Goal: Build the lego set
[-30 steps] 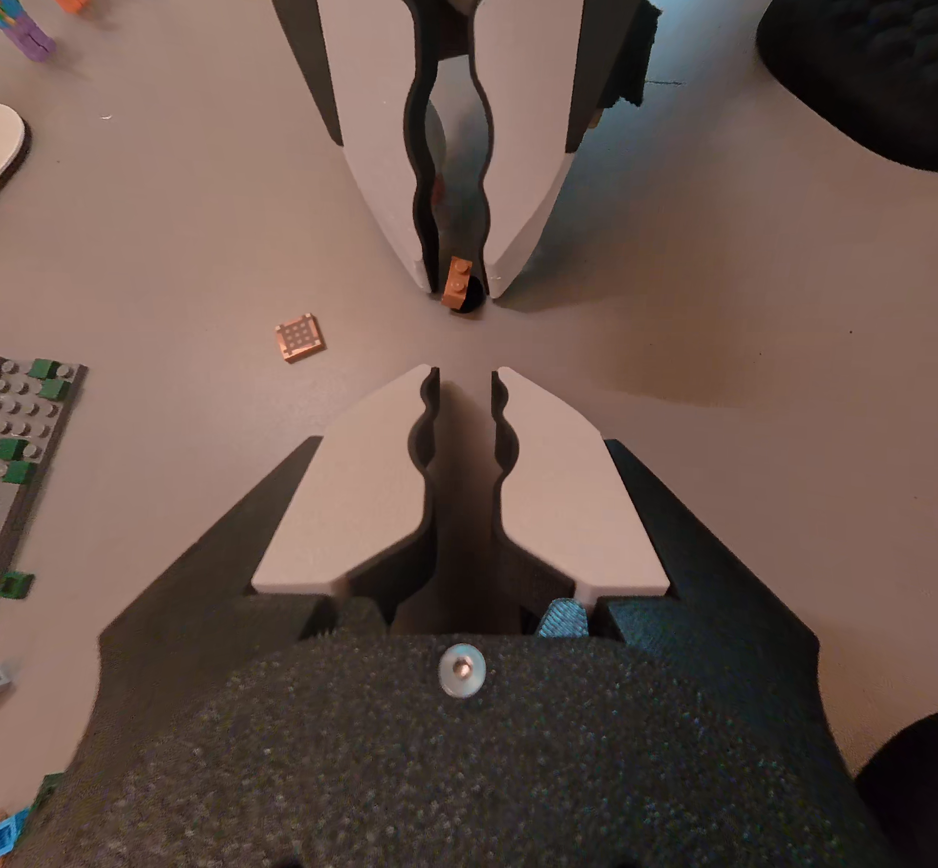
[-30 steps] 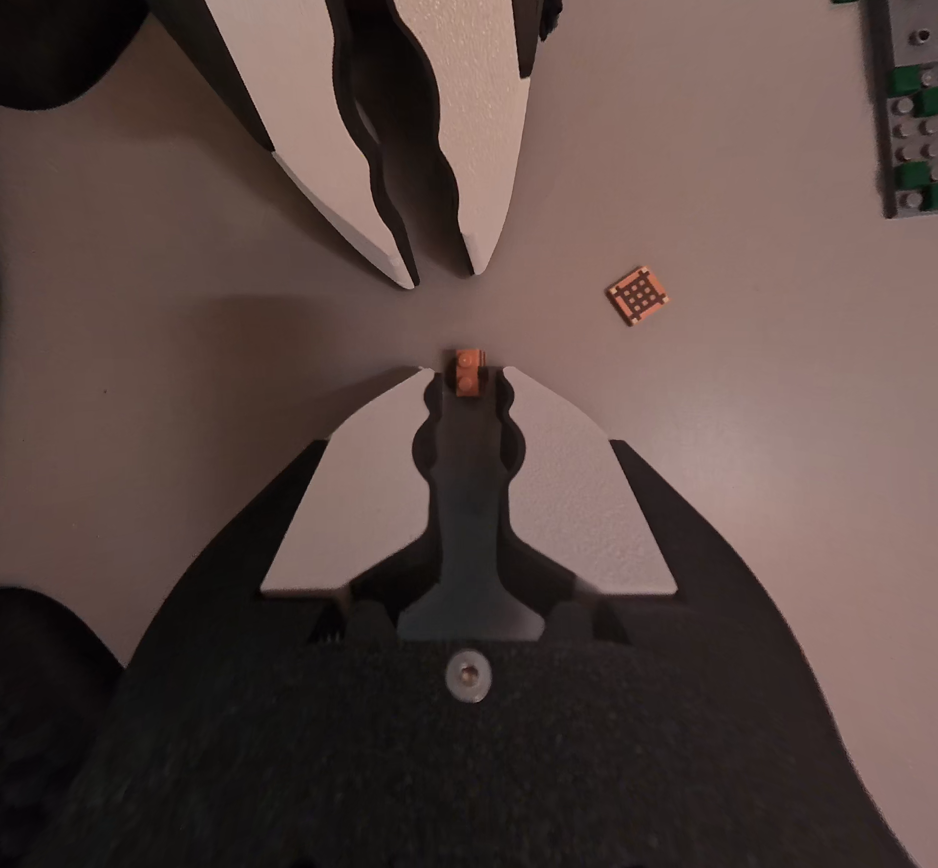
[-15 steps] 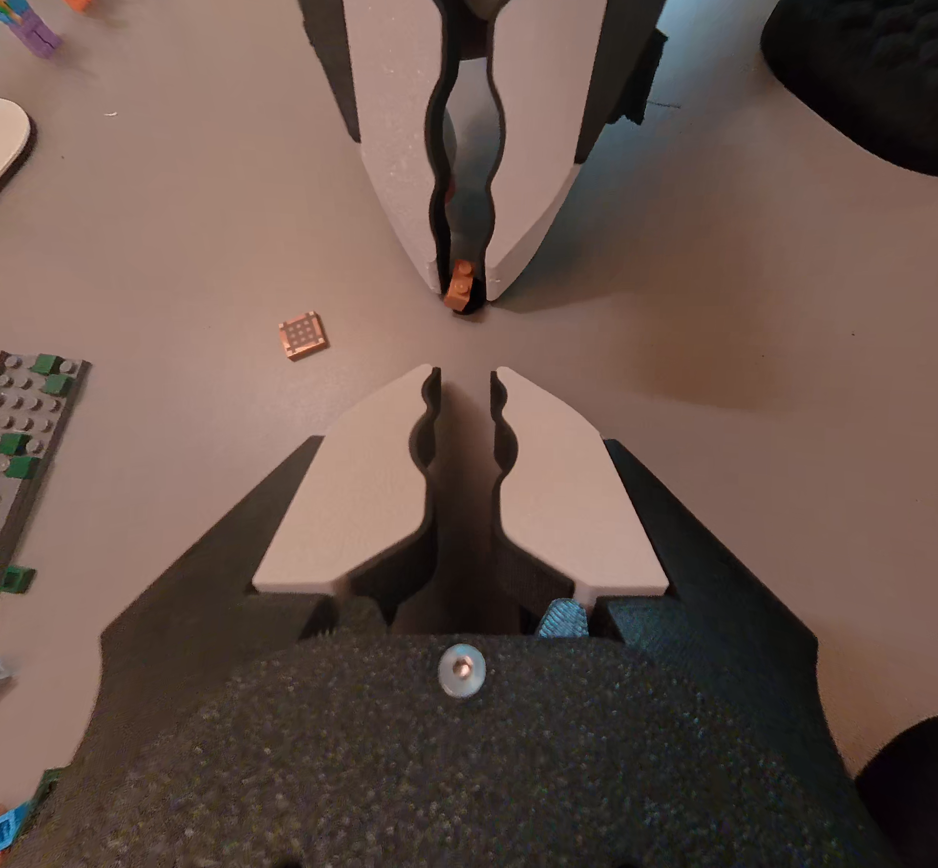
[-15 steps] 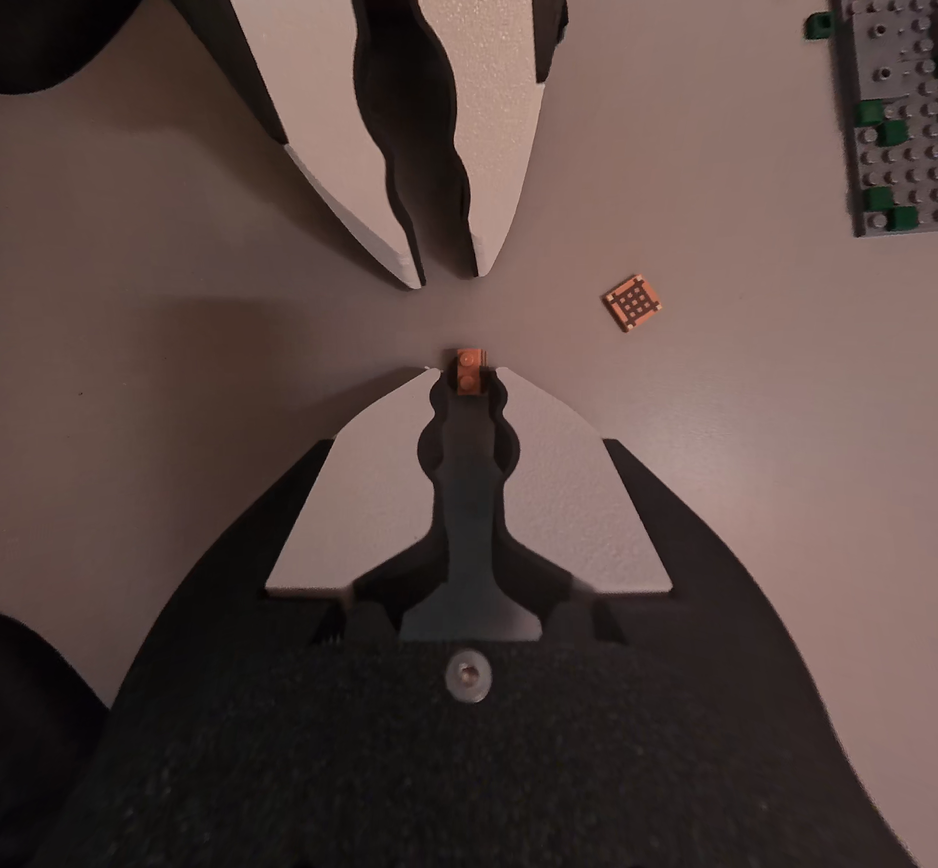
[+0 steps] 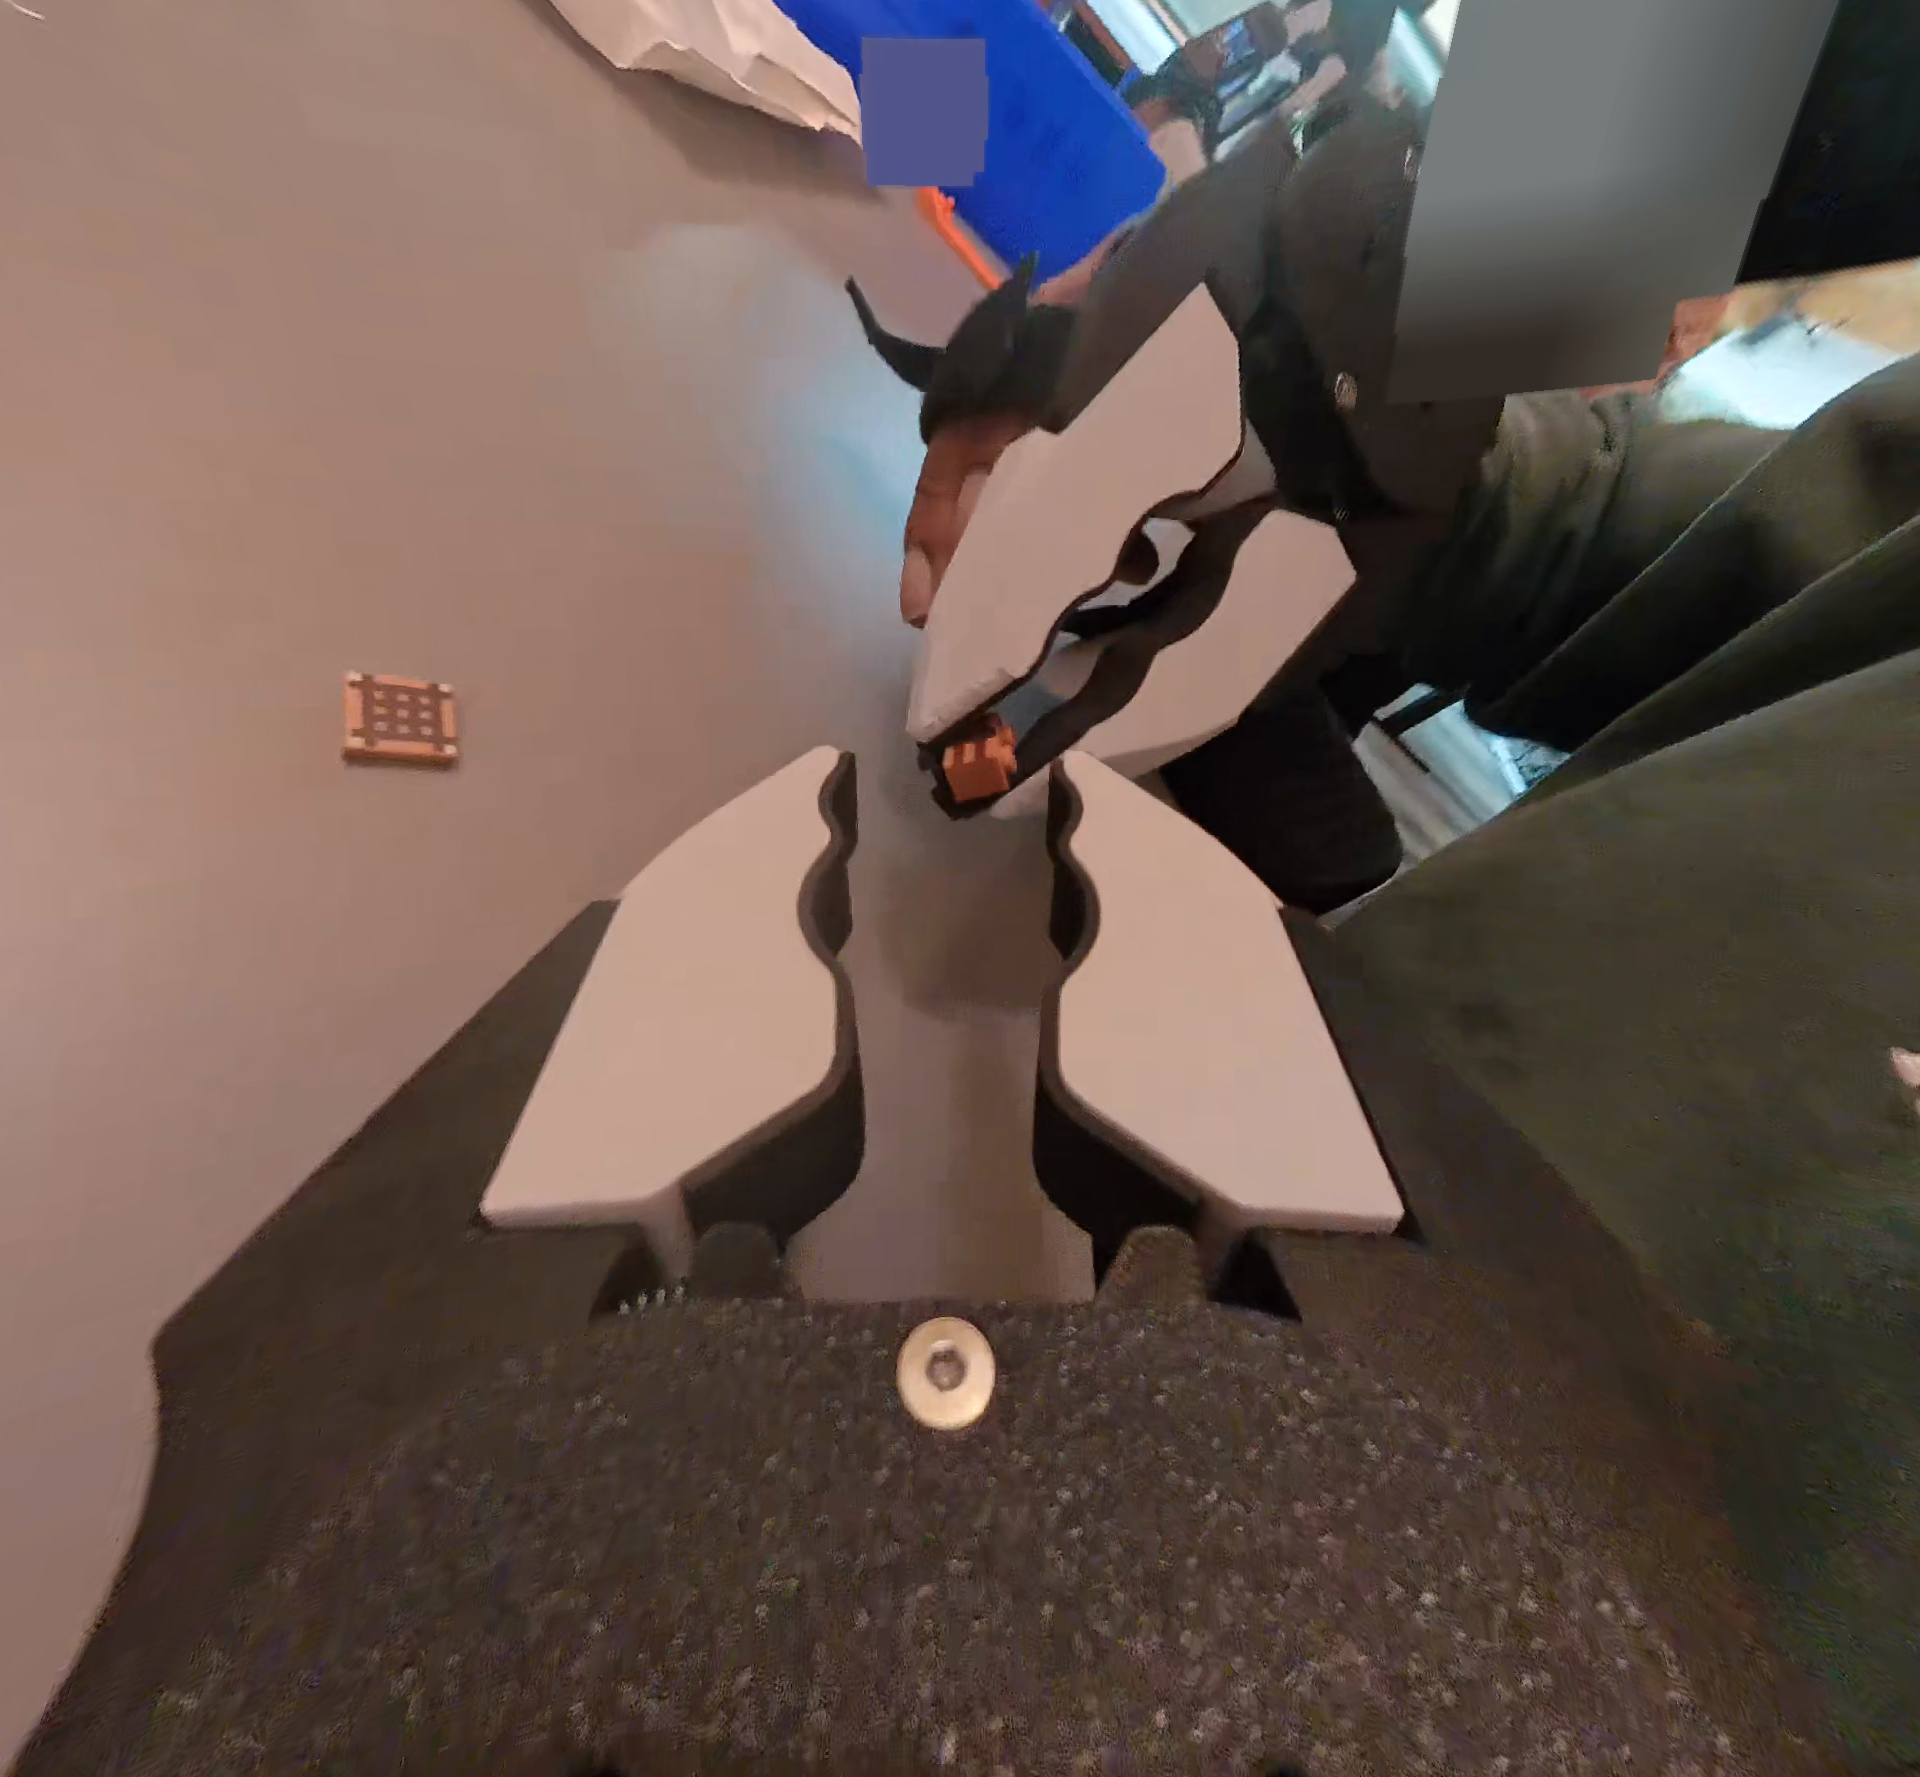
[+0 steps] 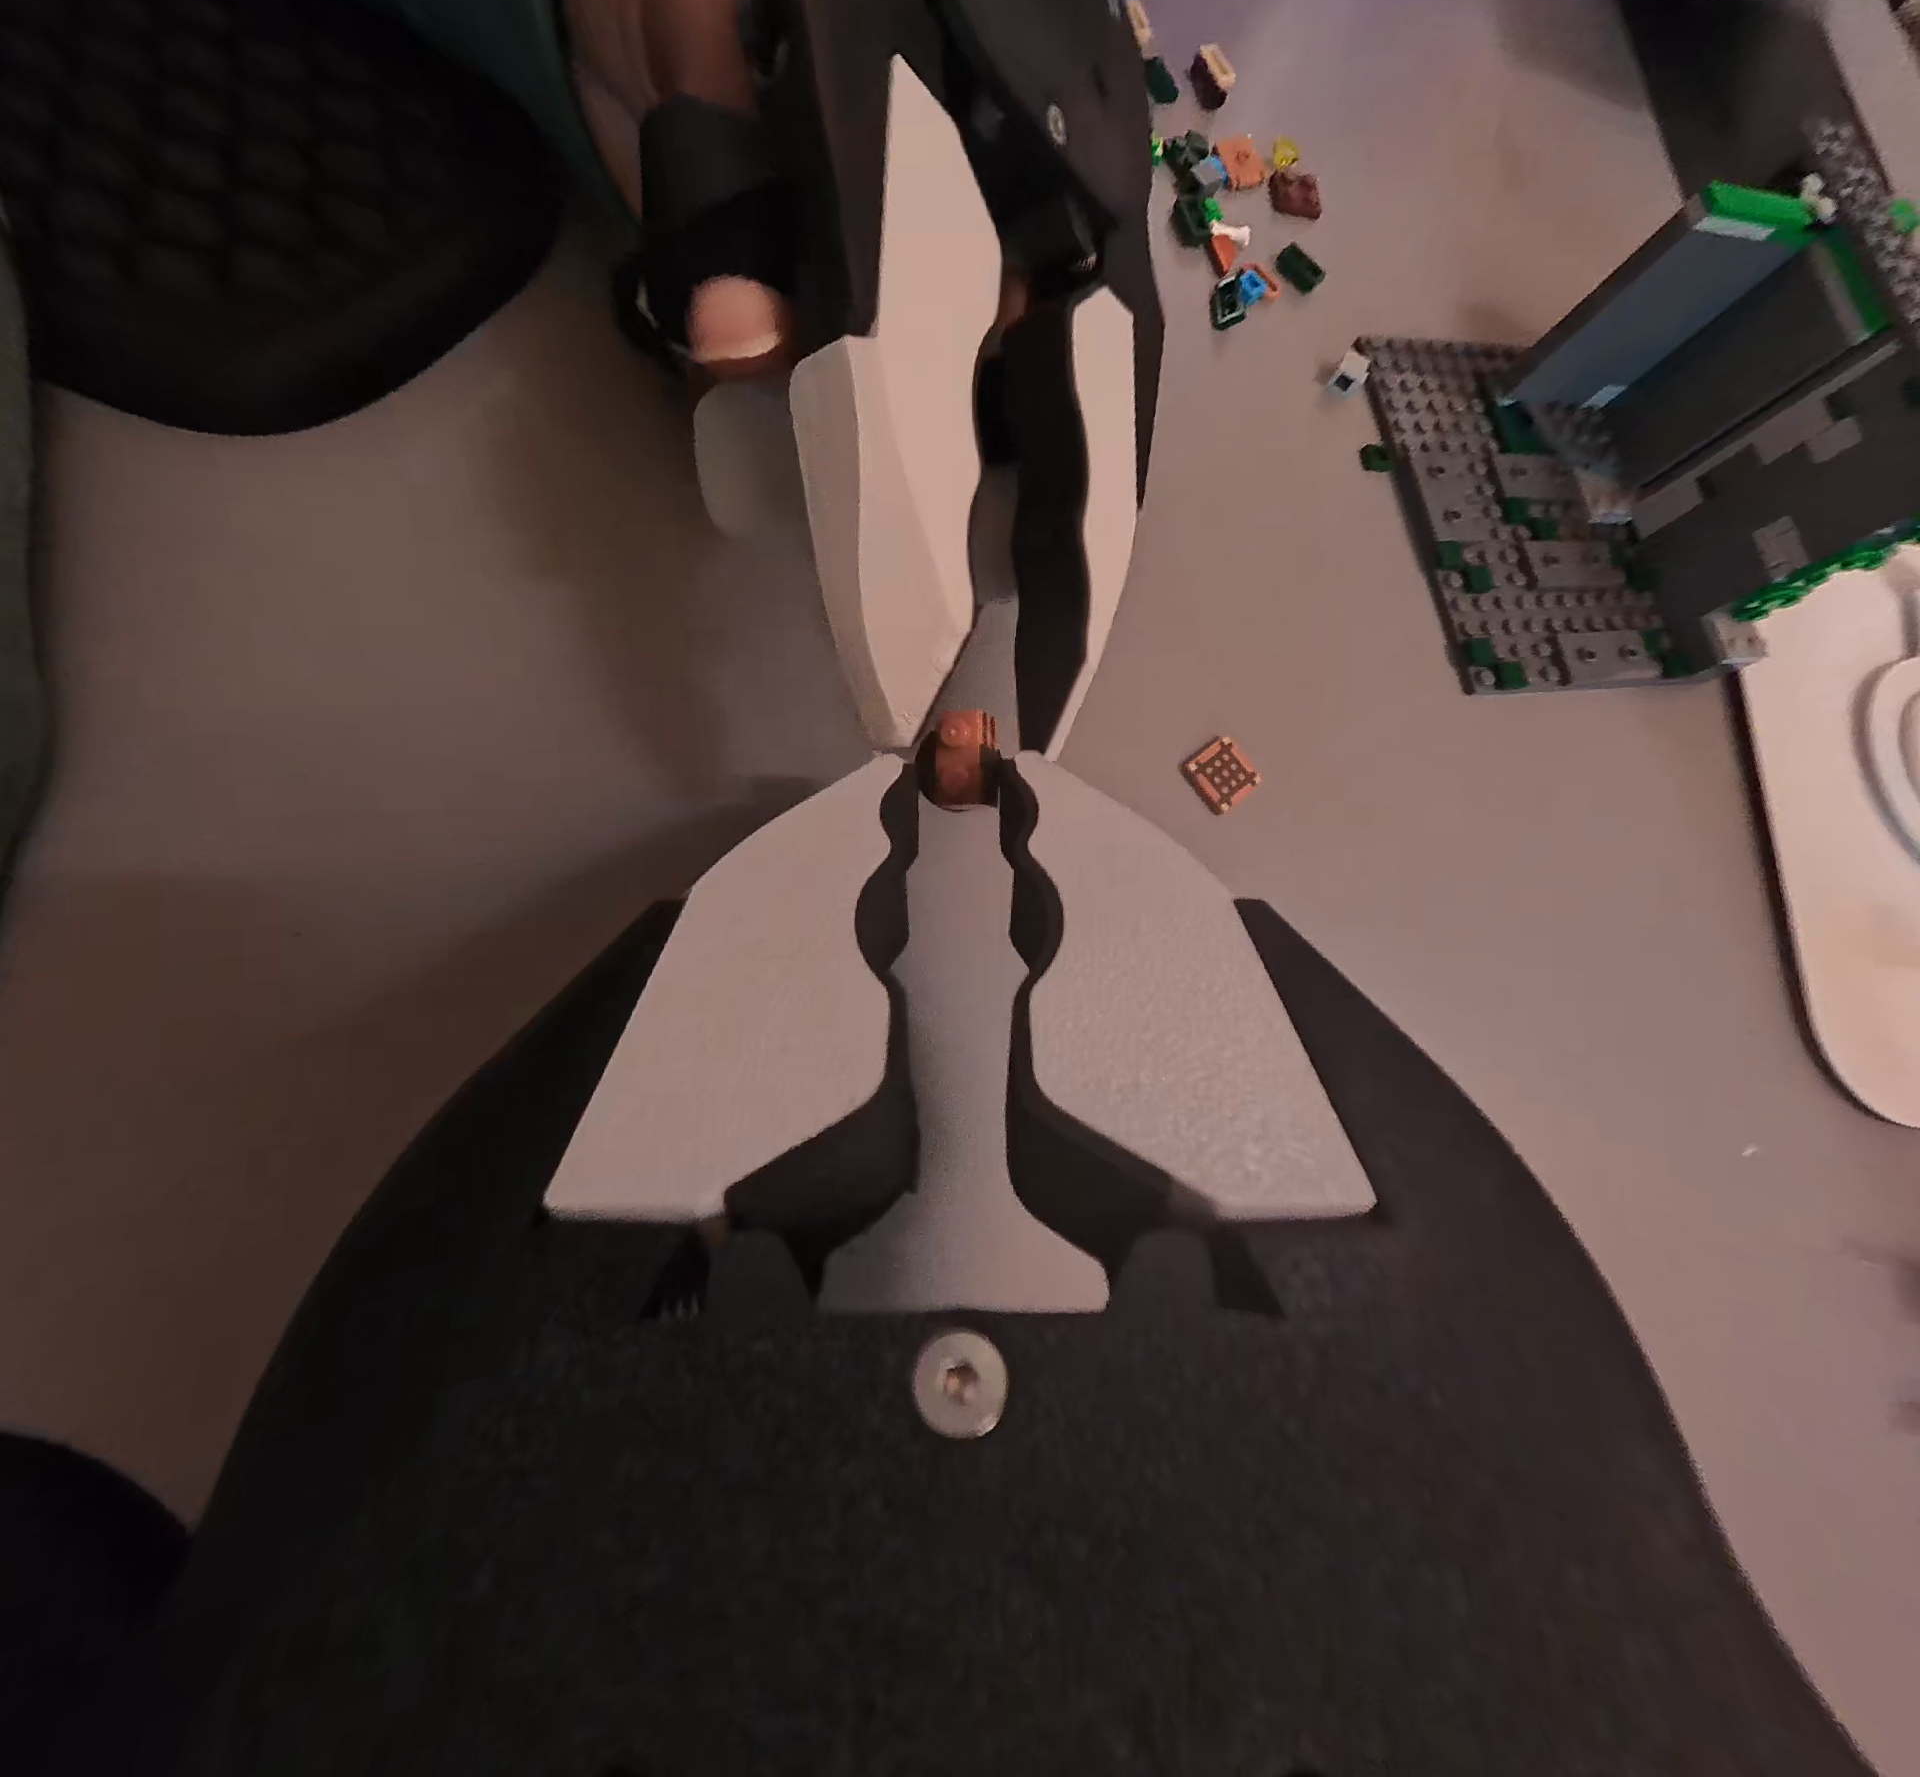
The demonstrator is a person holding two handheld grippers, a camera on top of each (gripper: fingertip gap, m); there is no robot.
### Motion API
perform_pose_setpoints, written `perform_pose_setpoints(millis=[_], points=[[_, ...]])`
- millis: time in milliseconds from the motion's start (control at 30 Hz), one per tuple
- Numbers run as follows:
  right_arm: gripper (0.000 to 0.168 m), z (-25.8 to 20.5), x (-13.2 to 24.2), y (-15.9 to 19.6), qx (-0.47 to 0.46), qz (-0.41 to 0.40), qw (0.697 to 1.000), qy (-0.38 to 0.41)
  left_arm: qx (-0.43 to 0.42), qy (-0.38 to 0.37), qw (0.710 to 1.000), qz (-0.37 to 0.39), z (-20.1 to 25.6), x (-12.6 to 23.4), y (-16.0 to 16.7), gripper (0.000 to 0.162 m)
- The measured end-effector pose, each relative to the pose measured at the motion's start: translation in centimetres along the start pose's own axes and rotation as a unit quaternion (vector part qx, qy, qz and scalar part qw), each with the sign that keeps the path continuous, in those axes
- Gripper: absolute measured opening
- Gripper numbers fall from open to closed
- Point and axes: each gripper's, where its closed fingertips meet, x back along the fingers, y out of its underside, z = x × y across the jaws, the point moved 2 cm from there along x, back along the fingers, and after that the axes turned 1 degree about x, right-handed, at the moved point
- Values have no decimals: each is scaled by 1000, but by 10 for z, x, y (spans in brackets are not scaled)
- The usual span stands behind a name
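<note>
Right wrist view, frame centre: my right gripper [image 6: 958,771] pinches the small orange brick [image 6: 958,763] at its tips, presenting it to my spread left gripper [image 5: 948,777], probably for regripping.

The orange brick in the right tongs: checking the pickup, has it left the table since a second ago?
Yes. The orange brick, clamped in the right tongs, is now lifted above the table it rested on.

Right tongs [image 6: 961,771] pinching orange brick [image 6: 958,771].

Small orange brick [image 6: 961,771] pinched at jaw tips, tan grid tile [image 6: 1223,774] flat on table nearby
</note>
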Motion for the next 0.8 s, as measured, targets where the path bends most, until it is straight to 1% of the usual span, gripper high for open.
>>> perform_pose_setpoints(millis=[67,267,367,400,600,800], points=[[14,0,1,0,8,0,1000,10,23,13,1000,1,3,-2,-1,34],[14,2,1,3,20,2,999,25,51,25,998,5,3,-5,-1,32],[14,1,0,3,25,10,999,26,69,32,997,7,2,-5,0,19],[14,0,0,2,25,13,999,26,71,36,997,8,1,-4,0,18],[15,-1,-1,0,35,16,999,32,70,39,997,9,2,-2,1,18],[15,-1,1,-7,86,12,993,78,83,48,995,31,6,3,-3,16]])
